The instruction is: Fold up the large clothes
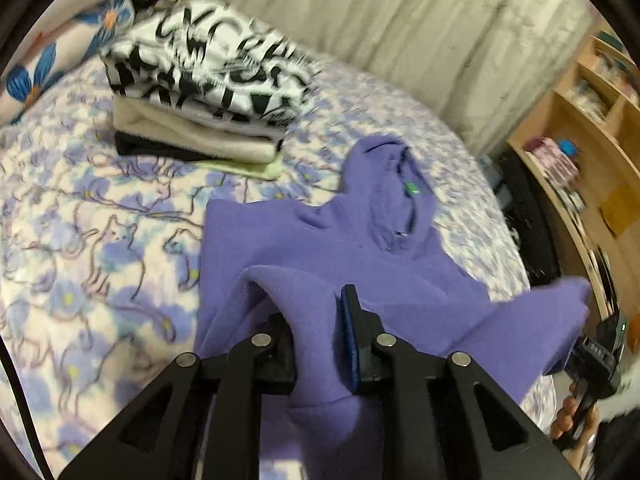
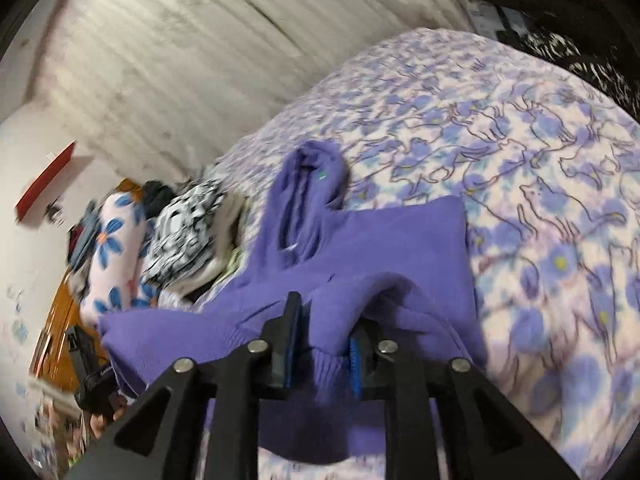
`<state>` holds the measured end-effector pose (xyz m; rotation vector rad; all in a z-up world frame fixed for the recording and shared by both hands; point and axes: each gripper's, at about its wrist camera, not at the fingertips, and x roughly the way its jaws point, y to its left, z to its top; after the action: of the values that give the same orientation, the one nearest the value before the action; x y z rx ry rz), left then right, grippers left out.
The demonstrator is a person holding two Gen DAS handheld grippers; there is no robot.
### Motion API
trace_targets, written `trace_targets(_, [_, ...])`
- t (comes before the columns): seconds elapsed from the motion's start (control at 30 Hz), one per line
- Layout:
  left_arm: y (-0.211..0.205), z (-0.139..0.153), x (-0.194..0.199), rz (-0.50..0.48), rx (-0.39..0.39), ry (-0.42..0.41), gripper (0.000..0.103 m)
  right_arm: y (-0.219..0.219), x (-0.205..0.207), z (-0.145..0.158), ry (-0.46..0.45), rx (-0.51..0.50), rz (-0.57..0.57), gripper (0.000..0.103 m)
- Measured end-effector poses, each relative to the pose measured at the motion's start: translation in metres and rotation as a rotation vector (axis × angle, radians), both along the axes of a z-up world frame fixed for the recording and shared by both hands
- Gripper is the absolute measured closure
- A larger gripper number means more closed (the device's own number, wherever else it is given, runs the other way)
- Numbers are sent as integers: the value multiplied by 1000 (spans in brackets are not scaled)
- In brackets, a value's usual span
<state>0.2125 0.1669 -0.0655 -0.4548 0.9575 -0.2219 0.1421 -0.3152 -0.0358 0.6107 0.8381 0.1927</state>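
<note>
Two grippers: both are pinching the purple hoodie [image 1: 360, 264].
Left gripper [image 1: 320, 332]: its jaws are clamping a raised fold of fabric.
Right gripper [image 2: 324, 340]: its jaws are squeezing the ribbed hem.
Hoodie: it is lying on the floral bedspread [image 2: 540, 160], hood pointing away.
Folded stack [image 1: 200, 92]: it is sitting just beyond the hoodie.

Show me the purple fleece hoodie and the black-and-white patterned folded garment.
purple fleece hoodie [image 1: 384, 200], left wrist view, on its hood.
black-and-white patterned folded garment [image 1: 208, 64], left wrist view, on its top face.
</note>
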Motion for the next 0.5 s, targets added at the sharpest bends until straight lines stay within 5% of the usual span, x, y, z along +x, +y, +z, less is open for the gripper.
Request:
trace_targets(0.13, [0, -35, 38, -16, -18, 102, 70, -2, 32, -30, 66, 11, 8, 67])
trace_targets(0.2, [0, -51, 52, -21, -36, 138, 50, -4, 38, -41, 79, 32, 9, 49])
trace_targets(0.3, [2, -61, 65, -2, -39, 150, 44, -7, 43, -54, 95, 34, -2, 37])
trace_targets(0.5, [-8, -64, 71, -52, 31, 140, 41, -7, 47, -67, 96, -33, 7, 37])
